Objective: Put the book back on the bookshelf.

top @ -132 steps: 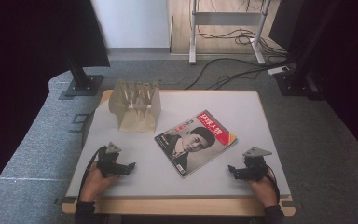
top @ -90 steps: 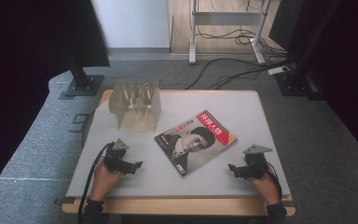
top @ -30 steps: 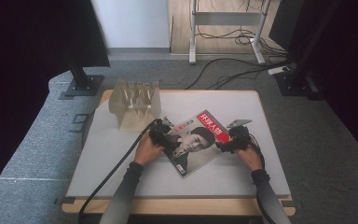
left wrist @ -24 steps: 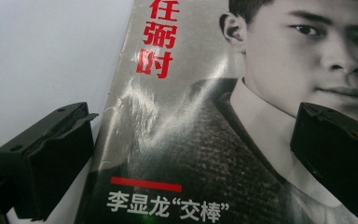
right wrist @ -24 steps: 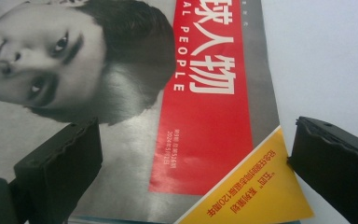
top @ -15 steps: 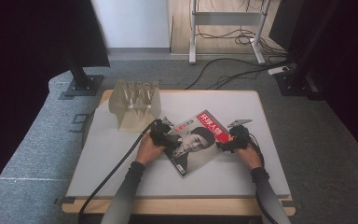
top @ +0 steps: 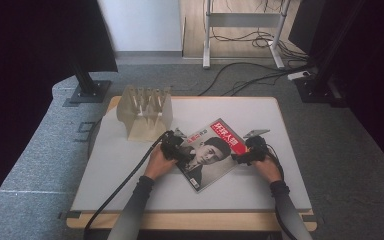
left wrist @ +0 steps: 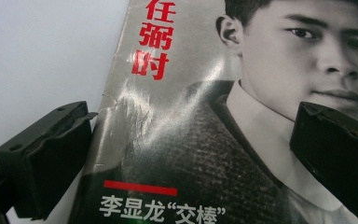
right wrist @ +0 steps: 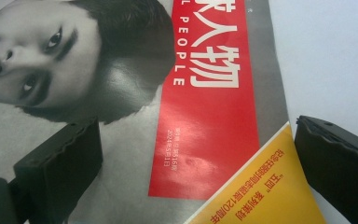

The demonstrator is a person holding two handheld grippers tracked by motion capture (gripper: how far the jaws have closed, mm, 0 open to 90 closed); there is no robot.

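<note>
Your left gripper (top: 176, 150) at the magazine's (top: 211, 154) 9 o'clock edge and your right gripper (top: 249, 151) at its 3 o'clock edge both stand with jaws spread, astride the cover at mid-table (top: 260, 192); beyond, at 11 o'clock, the wooden rack (top: 145, 112).

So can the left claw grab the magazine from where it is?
Probably yes. The left claw is open right over the magazine, one jaw off its edge on the table, the other above the cover. Nothing sits in between.
</note>
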